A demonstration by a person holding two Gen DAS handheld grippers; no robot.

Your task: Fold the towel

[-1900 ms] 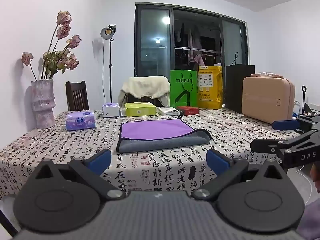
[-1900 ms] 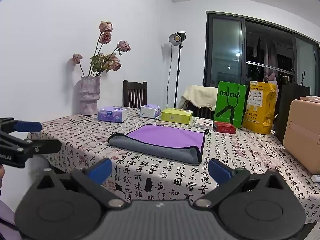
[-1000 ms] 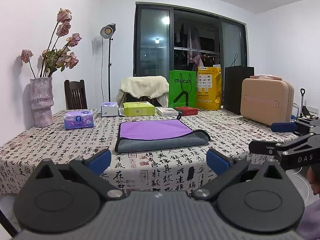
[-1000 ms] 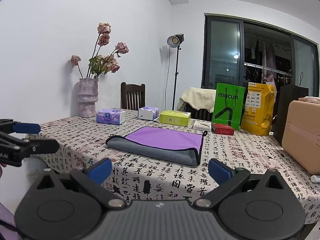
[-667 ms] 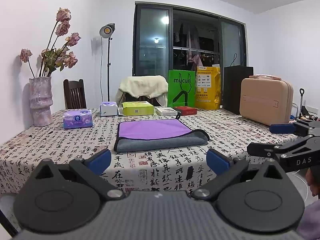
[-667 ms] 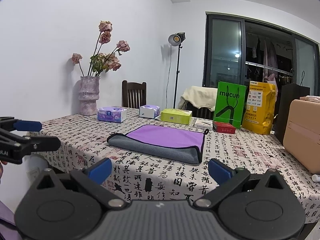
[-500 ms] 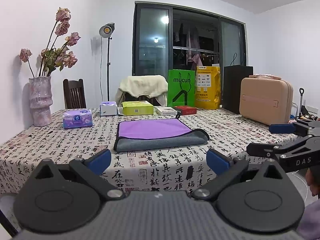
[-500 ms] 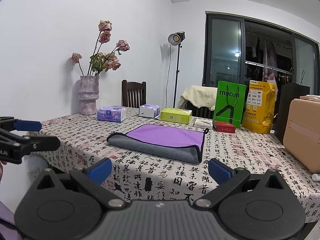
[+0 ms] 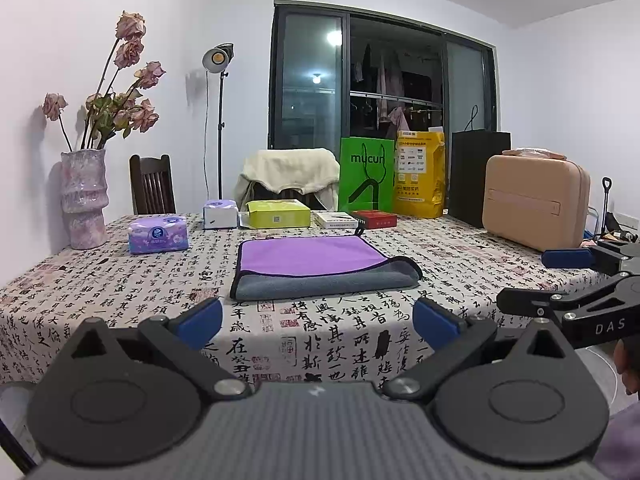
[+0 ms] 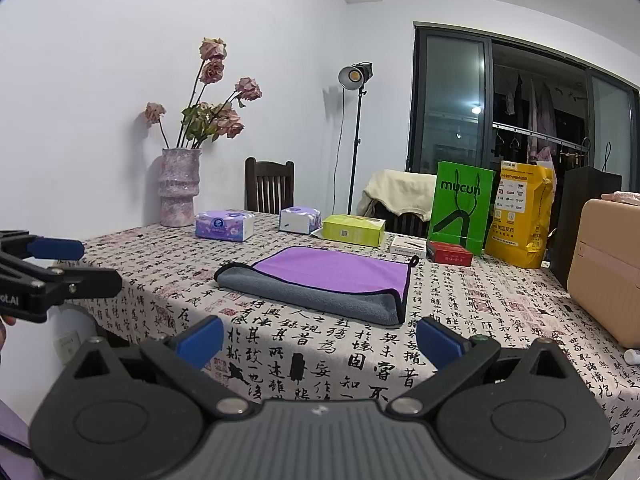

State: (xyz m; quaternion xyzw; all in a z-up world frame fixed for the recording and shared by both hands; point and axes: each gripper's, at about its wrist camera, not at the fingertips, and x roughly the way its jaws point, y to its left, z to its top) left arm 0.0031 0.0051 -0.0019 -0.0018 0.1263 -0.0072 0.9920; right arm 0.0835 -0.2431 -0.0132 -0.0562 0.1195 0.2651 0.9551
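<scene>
A folded towel (image 9: 316, 266), purple on top and grey beneath with a dark hem, lies flat on the table with calligraphy-print cloth (image 9: 120, 292); it also shows in the right wrist view (image 10: 324, 280). My left gripper (image 9: 316, 320) is open and empty, held back at the table's near edge, apart from the towel. My right gripper (image 10: 318, 338) is open and empty, also short of the towel. Each gripper shows in the other's view: the right one at the right edge (image 9: 560, 276), the left one at the left edge (image 10: 60, 268).
A vase with dried roses (image 9: 84, 196), tissue packs (image 9: 159, 235) (image 9: 219, 214), a yellow-green box (image 9: 279, 213), small boxes (image 9: 374, 219), a green bag (image 9: 366, 175), a yellow bag (image 9: 420, 174) and a tan case (image 9: 534, 200) stand around the back and right of the table. Chairs (image 9: 152, 188) stand behind.
Both grippers have drifted slightly back and lower from the table; the view shifts a little. The towel has not moved and both grippers stay open.
</scene>
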